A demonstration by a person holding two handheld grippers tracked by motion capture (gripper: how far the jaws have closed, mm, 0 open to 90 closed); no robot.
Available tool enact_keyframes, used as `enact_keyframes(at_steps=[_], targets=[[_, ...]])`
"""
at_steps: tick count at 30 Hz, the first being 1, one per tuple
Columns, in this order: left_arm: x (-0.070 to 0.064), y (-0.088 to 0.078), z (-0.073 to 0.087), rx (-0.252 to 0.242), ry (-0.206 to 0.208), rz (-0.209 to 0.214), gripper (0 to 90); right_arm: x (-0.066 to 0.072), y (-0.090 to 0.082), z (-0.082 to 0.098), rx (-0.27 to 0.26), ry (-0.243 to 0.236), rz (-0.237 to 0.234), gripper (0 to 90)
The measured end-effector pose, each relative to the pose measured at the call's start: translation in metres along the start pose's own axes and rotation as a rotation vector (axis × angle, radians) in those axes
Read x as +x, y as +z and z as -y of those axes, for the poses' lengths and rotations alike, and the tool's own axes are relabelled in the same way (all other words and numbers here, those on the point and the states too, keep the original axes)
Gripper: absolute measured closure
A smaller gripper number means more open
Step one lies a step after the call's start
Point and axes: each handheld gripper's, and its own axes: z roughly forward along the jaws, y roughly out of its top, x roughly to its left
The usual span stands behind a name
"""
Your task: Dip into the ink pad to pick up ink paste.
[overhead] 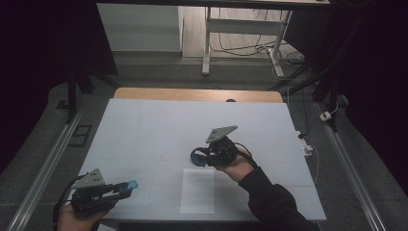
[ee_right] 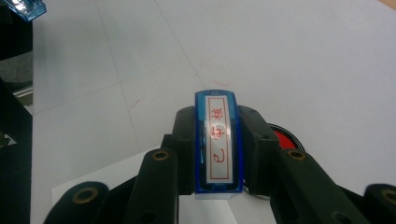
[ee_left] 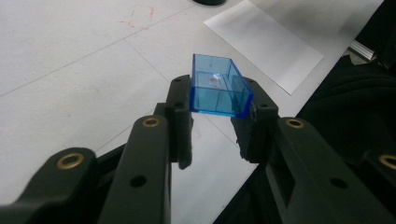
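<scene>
White table point(overhead: 144, 130) bears one paper sheet point(overhead: 197, 190).

You hold a clear blue stamp cap point(ee_left: 219, 88), open side up, over the table's near left corner; the blue stamp point(ee_right: 218, 144), red characters on its label, sits mid-table.

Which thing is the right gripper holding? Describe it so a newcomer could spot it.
On the white table, just beyond the paper sheet, the right gripper clamps a blue stamp. Unlike the empty blue cap in the left gripper, it carries a label with red characters.
</scene>
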Motion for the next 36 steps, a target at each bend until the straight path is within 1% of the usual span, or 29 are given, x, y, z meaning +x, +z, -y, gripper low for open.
enact_keyframes(at_steps=[5,14,18,24,30,36], targets=[[0.0,0.0,0.0,0.001,0.0,0.0,68.6,0.004,-0.003,0.001,-0.003,-0.003,-0.005,69.5],[0.0,0.0,0.0,0.001,0.0,0.0,68.6,0.015,-0.009,0.005,-0.002,-0.018,-0.023,69.5],[0.0,0.0,0.0,0.001,0.001,0.0,68.6,0.018,-0.011,0.007,0.004,-0.011,-0.024,69.5],[0.0,0.0,0.0,0.0,0.002,0.001,68.6,0.024,-0.013,0.01,-0.002,-0.016,-0.034,69.5],[0.0,0.0,0.0,0.0,0.001,0.001,68.6,0.031,-0.015,0.014,0.001,-0.025,-0.039,69.5],[-0.001,0.0,0.0,0.001,0.005,-0.001,68.6,0.033,-0.017,0.017,0.011,-0.04,-0.039,69.5]])
